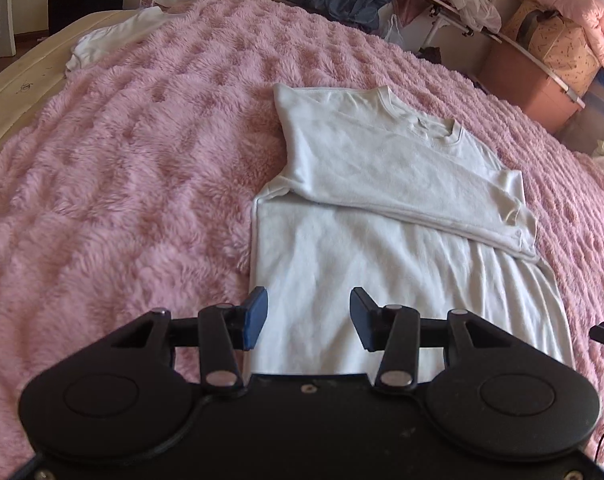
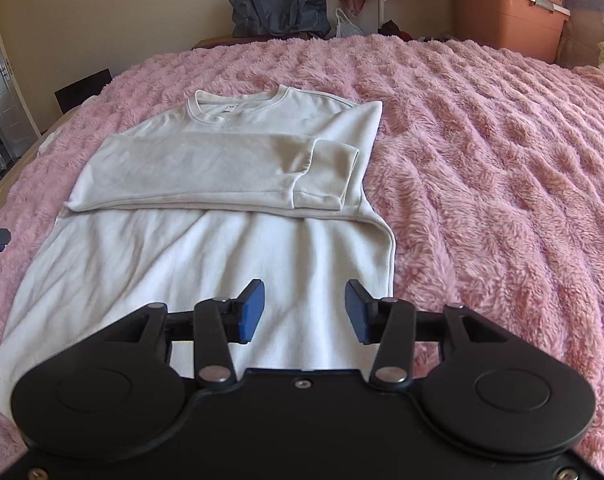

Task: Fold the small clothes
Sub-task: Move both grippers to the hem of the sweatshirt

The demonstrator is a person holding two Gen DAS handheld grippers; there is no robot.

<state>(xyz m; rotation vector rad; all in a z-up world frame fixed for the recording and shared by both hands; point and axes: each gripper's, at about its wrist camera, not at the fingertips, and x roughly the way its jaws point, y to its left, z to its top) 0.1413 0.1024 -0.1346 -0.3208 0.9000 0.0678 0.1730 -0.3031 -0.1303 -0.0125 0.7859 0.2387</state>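
My two hand-held grippers hang empty over a white sweatshirt spread on the pink fleece blanket of the bed.

In both wrist views the sweatshirt fills the centre of the frame, collar at the far end, sleeves folded across the chest, hem nearest me. My left hand-held gripper and right hand-held gripper each stand partly open above the lower body of the garment, nothing between the blue pads. A second white garment lies upper left in the left view.
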